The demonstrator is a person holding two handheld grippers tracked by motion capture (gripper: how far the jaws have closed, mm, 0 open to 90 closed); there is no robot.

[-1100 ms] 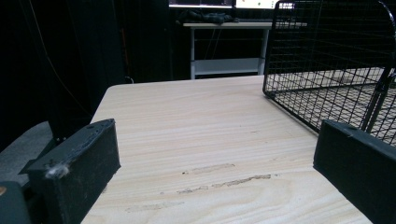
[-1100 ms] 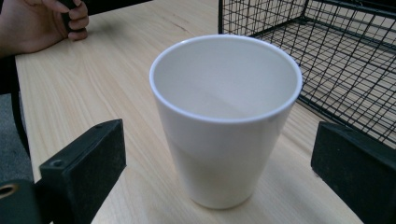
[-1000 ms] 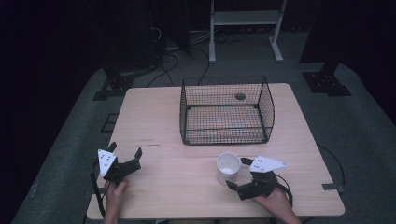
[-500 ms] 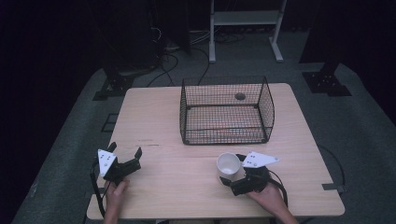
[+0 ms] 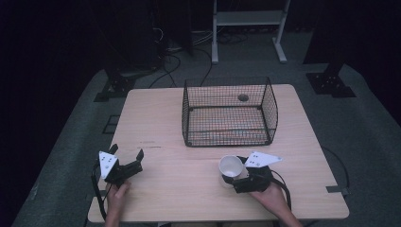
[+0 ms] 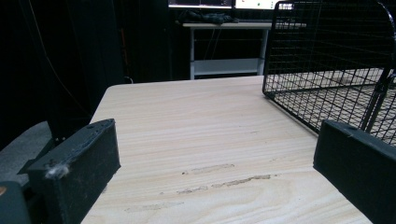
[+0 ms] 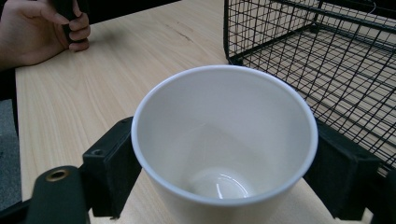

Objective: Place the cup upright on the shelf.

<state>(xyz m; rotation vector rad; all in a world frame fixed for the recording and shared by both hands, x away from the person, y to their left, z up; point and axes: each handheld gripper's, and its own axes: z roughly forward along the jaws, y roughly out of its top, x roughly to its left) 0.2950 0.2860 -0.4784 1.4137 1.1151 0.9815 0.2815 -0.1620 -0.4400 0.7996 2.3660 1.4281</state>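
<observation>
White and glossy, the round ceramic cup (image 7: pixel 224 144) is clamped upright between the jaws of the right gripper (image 5: pixel 236 176), which have just been closing, on the pale wooden table (image 5: pixel 189 189) near the black wire basket (image 5: pixel 229 111). The left gripper (image 5: pixel 126 160) is held wide apart, with nothing between its jaws. No writing can be read.

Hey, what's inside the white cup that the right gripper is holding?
Nothing shows inside the white cup: the right gripper view looks down at bare white walls and a glossy bottom. Its underside, and the table beneath it, are hidden by the cup itself.
</observation>
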